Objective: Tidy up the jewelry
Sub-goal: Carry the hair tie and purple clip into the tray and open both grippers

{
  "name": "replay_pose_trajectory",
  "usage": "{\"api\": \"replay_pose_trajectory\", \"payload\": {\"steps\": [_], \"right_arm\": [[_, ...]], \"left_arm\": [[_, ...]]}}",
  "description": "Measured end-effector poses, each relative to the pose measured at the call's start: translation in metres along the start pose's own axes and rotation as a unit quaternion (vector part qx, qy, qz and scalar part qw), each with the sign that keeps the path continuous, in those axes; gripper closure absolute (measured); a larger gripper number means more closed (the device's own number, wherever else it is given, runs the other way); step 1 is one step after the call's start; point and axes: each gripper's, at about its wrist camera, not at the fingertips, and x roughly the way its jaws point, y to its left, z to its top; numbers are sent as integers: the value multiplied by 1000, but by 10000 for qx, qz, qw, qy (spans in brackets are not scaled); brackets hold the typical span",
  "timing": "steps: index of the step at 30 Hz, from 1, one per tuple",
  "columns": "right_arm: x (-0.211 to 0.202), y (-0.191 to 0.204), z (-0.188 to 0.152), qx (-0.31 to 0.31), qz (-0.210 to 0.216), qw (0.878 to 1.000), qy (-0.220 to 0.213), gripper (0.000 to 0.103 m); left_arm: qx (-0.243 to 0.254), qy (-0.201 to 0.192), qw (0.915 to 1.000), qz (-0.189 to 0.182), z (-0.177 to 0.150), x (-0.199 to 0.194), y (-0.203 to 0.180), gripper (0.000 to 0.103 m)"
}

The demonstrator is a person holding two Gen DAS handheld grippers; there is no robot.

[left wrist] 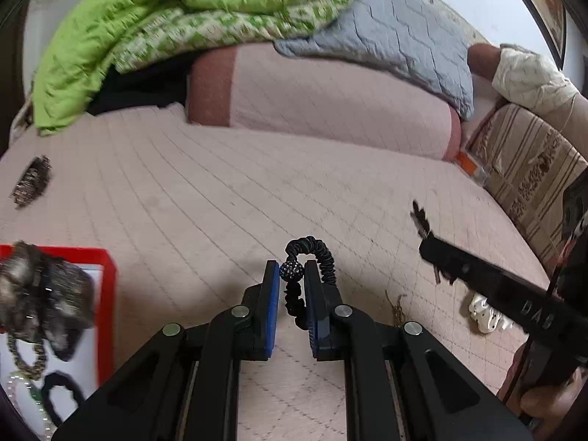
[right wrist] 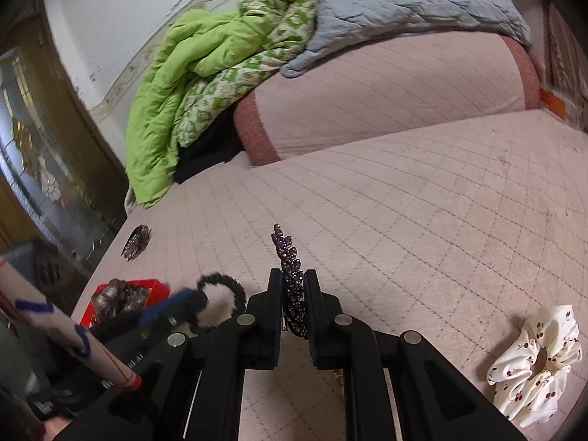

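With both tongs loaded and lifted off the bed point(left wrist: 205, 198), the risks are all about grip. Left tongs point(left wrist: 292, 275) are nearly closed on a black hair tie point(left wrist: 323, 257), centre-bottom of the left view; the pads look to pinch only its beaded ball point(left wrist: 292, 270), with the elastic loop arching free above and a tail hanging between the fingers. A round bead between flat pads could squirt out, and the tie would drop onto the quilt. Right tongs point(right wrist: 293, 286) are clamped on a dark rhinestone hair clip point(right wrist: 288, 257), centre of the right view, standing upright and poking well above the fingertips; held low down like that, it could pivot or slide out. The red tray point(left wrist: 106, 275), lower left in the left view, already carries a fur scrunchie point(left wrist: 40, 290), beads and a black loop, so it's crowded; a careless release could land on the rim or knock things out. The two tongs sit close together near the tray, so a collision is possible if both go in together. Still loose on the bed: a cherry-print scrunchie point(right wrist: 536, 360) lower right and a dark clip point(right wrist: 136, 241) far left.
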Motion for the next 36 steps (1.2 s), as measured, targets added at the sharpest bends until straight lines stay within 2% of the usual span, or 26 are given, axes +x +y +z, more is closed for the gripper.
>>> {"api": "replay_pose_trajectory", "payload": {"steps": [12,27,36], "right_arm": [[-7,38,-11,-412,241,9988,-82,91],[-14,67,-31,-416,415,9983,-23,91],[-20,95,-60,-490,640,9965,199,90]], "left_arm": [[195,-347,9984,408,-3,-42,7,90],[37,-473,9965,684,-21,-83,29,90],[-147,-575,9947,840,-34,-115,54,90]]}}
